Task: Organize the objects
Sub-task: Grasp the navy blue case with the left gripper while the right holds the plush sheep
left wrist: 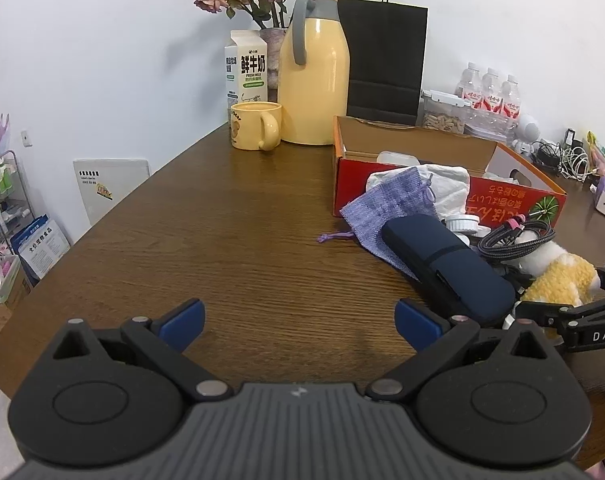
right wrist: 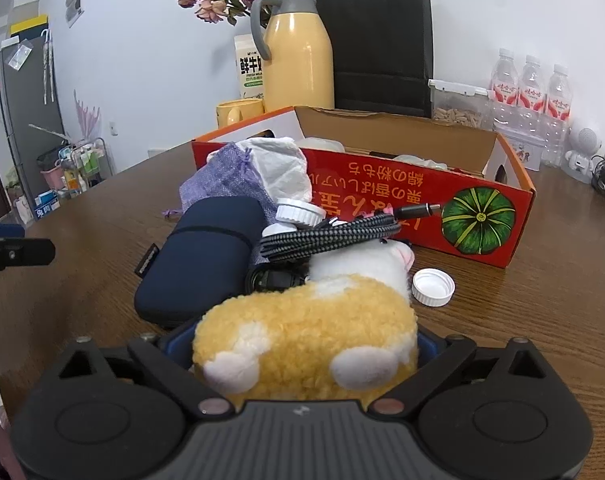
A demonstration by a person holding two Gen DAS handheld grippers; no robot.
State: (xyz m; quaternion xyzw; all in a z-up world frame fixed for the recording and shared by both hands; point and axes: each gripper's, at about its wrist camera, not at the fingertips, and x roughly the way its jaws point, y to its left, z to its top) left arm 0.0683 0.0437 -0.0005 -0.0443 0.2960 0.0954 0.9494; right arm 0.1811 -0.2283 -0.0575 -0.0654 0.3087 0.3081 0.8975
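Two grippers: the left gripper (left wrist: pixel 300 322) is wide open, empty, left of the plush toy (right wrist: pixel 306 332). The toy lies between the right gripper (right wrist: pixel 302 350) jaws (wide, not seen pressing), nearest to it, long axis toward the red box (right wrist: pixel 418 196).

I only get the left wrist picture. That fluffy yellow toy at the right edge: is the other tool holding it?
Observer: The plush toy fills the gap between the right gripper's fingers. I cannot tell whether the pads squeeze it.
Operator: Is anything loose beyond the toy?
Observer: A white bottle cap lies open side up on the table, just right of the toy's head.
Operator: And the braided cable?
Observer: Its plug sticks out towards the green pumpkin picture on the red box.
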